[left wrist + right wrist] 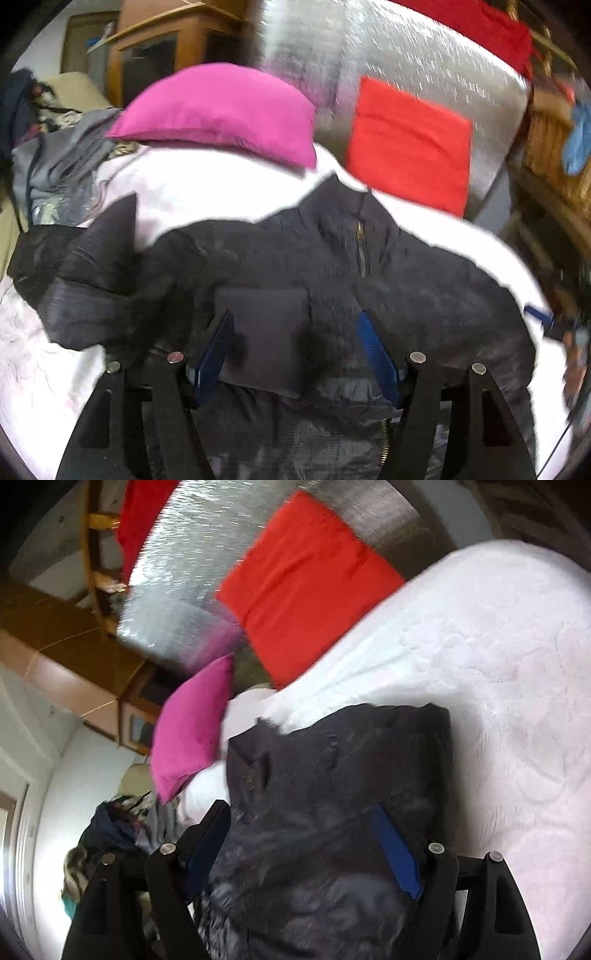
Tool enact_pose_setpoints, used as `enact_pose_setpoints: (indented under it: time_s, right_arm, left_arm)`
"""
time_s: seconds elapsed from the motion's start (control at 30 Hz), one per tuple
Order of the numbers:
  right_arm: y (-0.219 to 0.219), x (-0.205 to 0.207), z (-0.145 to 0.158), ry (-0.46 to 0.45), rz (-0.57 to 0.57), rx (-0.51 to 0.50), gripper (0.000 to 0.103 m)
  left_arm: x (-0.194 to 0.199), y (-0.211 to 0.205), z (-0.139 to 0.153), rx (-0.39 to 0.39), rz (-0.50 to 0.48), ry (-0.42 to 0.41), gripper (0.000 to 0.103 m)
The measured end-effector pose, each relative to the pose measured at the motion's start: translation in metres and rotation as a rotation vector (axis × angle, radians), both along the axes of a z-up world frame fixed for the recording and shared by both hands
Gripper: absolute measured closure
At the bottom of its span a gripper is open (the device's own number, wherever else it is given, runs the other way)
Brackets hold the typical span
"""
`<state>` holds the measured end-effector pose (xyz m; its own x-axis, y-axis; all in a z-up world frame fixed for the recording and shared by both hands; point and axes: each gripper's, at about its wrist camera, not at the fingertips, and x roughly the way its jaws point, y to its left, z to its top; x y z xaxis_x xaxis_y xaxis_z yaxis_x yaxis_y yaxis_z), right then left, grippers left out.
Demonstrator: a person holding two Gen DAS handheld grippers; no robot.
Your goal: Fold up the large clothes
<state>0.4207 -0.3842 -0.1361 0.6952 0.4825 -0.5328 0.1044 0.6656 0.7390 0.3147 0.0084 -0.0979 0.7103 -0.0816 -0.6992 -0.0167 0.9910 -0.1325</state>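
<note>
Ahead of the left gripper, a magenta pillow (218,114) lies on the white bedspread (207,192), with a red cushion (410,144) to its right, propped against a silvery quilted headboard (406,48). Far left of it sits a heap of grey and patterned clothes (62,162), a wooden cabinet (162,48) behind. At far right stands a wicker basket (550,147).

— What hardware do I see on the left?

— My left black two-finger gripper (295,350): matte black linkage arms, round silver pivot screws (417,357), blue flat finger pads (376,354).

— And the right?

— My right black two-finger gripper (303,845): identical build, blue pads (397,849), silver screws (436,847).
</note>
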Motion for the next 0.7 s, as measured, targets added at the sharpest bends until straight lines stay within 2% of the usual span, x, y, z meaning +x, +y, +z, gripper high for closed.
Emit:
enact_pose_setpoints:
  time_s: [0.07,0.1,0.13,0.17,0.27,0.33,0.47,0.57,0.63,0.7]
  right_arm:
    - [-0.001,0.011,-0.016,0.071,-0.019,-0.034,0.021]
    - [-0.001,0.015,-0.023,0.11,-0.015,-0.042,0.021]
    - [0.003,0.016,-0.029,0.136,-0.002,-0.06,0.021]
    - [0.004,0.015,-0.027,0.129,0.002,-0.079,0.021]
    - [0.014,0.001,-0.004,0.079,-0.006,-0.151,0.021]
    - [0.027,-0.02,0.022,0.006,0.026,-0.192,0.021]
    - [0.055,-0.074,0.053,-0.104,0.097,-0.25,0.02]
    - [0.073,-0.126,0.055,-0.156,0.133,-0.252,0.013]
    - [0.084,-0.163,0.045,-0.161,0.151,-0.262,0.005]
    - [0.093,-0.19,0.037,-0.156,0.156,-0.283,0.005]
  left_arm:
    - [0.004,-0.006,-0.015,0.025,0.002,0.043,0.03]
    - [0.011,-0.012,-0.027,0.035,-0.022,0.092,0.025]
    - [0.018,-0.016,-0.04,0.049,-0.048,0.154,0.025]
    - [0.023,-0.018,-0.048,0.065,-0.051,0.182,0.025]
    - [0.024,-0.019,-0.043,0.094,-0.056,0.153,0.025]
    - [0.018,-0.013,-0.031,0.056,-0.055,0.141,0.025]
    - [-0.013,0.016,0.008,-0.02,-0.036,0.044,0.025]
    - [-0.033,0.053,0.025,-0.1,0.002,-0.005,0.021]
    - [-0.053,0.093,0.035,-0.166,0.073,-0.036,0.019]
    - [-0.074,0.132,0.038,-0.229,0.144,-0.044,0.017]
